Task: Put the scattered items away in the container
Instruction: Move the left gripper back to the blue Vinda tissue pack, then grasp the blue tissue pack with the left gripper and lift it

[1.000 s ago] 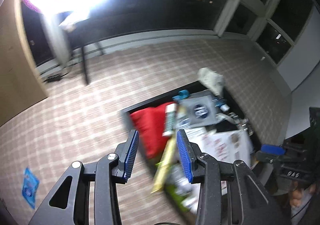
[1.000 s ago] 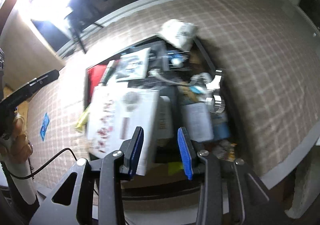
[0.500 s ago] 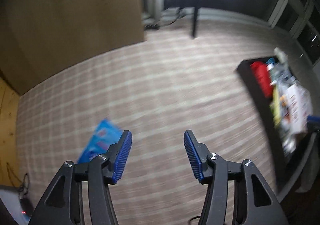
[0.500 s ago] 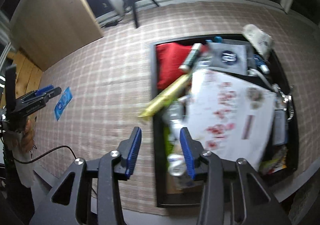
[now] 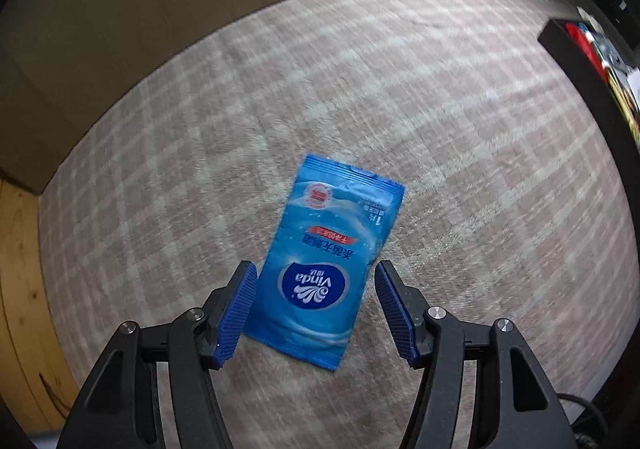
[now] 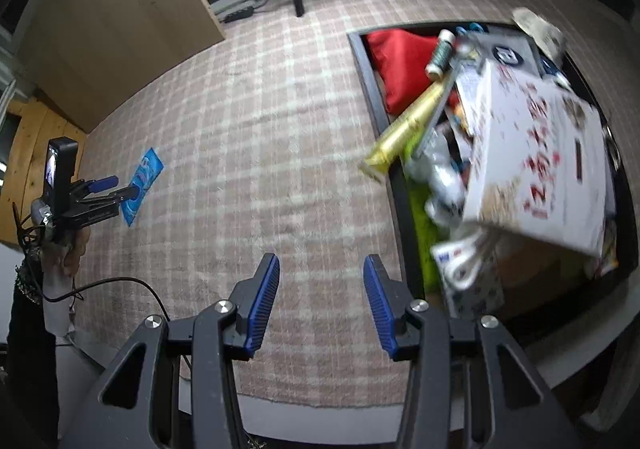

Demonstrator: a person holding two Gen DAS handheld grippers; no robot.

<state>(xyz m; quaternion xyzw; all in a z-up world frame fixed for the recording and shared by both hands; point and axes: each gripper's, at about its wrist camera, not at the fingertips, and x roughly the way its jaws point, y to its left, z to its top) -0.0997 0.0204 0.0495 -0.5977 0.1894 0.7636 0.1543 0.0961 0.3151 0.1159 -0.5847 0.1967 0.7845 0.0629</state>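
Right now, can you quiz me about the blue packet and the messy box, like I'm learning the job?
1. True or false: the left gripper is shut on the blue packet.
2. Where does the blue packet lie? A) in the black container B) on the checked carpet C) on the white box
3. Fill in: the right gripper holds ____.

Key: 1. False: its fingers are spread on either side of the packet. 2. B. 3. nothing; it is open above the carpet.
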